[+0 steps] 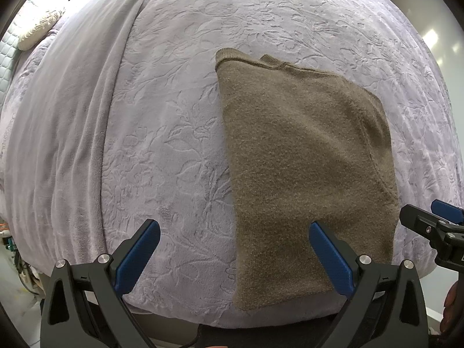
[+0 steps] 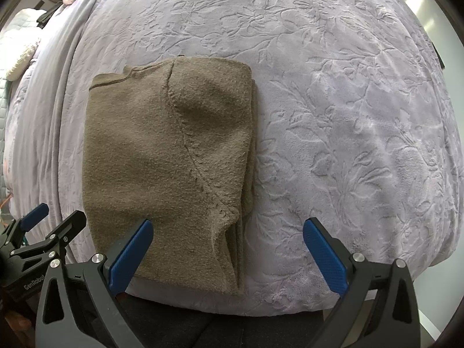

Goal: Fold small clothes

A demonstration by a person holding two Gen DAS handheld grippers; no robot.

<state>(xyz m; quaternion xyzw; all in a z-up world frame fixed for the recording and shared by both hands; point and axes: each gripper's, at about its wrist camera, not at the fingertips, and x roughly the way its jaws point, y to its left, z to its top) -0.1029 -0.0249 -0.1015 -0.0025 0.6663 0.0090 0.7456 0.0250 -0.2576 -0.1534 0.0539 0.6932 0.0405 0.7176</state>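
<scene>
A brown knit garment (image 1: 304, 159) lies folded into a long rectangle on the lilac embossed bedspread (image 1: 174, 116). It also shows in the right wrist view (image 2: 162, 159), with a seam running down it and stacked layers at its right edge. My left gripper (image 1: 235, 232) is open and empty above the garment's near left corner. My right gripper (image 2: 227, 232) is open and empty above the garment's near right corner. The right gripper also shows in the left wrist view (image 1: 432, 217), and the left gripper in the right wrist view (image 2: 52, 217).
A smooth lilac blanket (image 1: 72, 130) lies in folds along the left of the bed. White pillows (image 1: 37, 26) sit at the far left. The bed's near edge (image 2: 203, 298) runs just below the garment, and floor (image 1: 443, 46) shows at the right.
</scene>
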